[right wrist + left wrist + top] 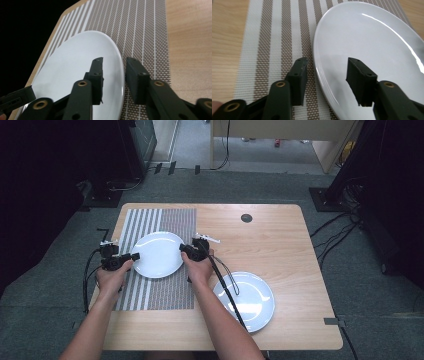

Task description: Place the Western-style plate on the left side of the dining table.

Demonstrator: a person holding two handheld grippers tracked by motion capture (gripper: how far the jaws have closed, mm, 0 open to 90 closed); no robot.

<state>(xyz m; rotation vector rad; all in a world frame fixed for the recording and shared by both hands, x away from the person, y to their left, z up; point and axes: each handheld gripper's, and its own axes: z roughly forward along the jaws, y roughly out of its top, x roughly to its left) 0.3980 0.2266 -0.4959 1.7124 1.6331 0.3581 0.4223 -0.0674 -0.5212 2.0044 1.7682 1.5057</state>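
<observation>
Forearms at desk's near edge. L gripper (134, 256), R gripper (182, 249): jaws apart, astride opposite rims of white plate (157, 254) on striped placemat (155, 290), left half. Best withdrawn level, w/o nudging rim.

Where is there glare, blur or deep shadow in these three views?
High view: even light on the table, dark at both sides; soft sheen on the near plate. Left gripper view: a bright glare streak across the mat plate, jaws slightly soft up close. Right gripper view: the upper left corner is black beyond the table edge; the placemat weave stays sharp.
</observation>
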